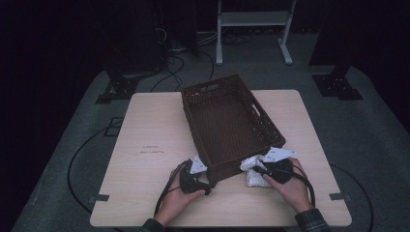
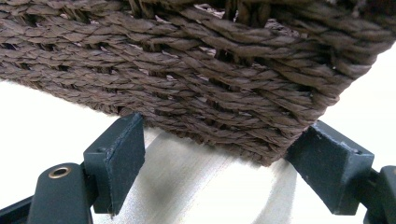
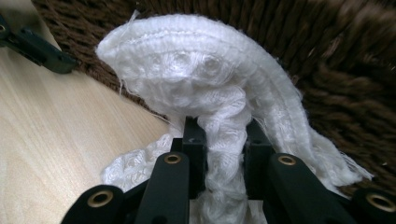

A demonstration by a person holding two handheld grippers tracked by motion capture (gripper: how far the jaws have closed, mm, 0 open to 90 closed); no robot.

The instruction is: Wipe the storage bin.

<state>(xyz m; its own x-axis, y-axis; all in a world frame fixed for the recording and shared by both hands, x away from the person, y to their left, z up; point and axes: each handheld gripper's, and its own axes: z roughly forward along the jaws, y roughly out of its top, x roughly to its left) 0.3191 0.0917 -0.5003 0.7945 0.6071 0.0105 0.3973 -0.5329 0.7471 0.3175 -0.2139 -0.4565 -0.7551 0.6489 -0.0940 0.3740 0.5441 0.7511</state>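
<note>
I am holding a white cloth (image 3: 205, 88) in my right gripper (image 3: 224, 140), whose jaws are pinching shut on a twisted neck of the fabric. Above the jaws the cloth is bunching into a rounded, arched fold, and its frayed ends are trailing down on both sides onto the table (image 3: 51, 140). In the high view the cloth (image 1: 251, 170) is sitting at the near right corner of the brown woven basket (image 1: 227, 121), touching its outer wall, with part of the cloth lying on the table (image 1: 145, 125) just below my right gripper (image 1: 261, 169). The held strand is running roughly along the jaws, toward the basket wall (image 3: 327, 70).

The basket is standing upright and skewed on the table, its long axis running from the far left toward the near right.

My left gripper (image 2: 219, 163) is sitting with its jaws spread wide on either side of the basket's near corner (image 2: 261, 140); I cannot tell whether the pads are touching the weave. In the high view my left gripper (image 1: 205, 186) is resting by that same corner.
</note>
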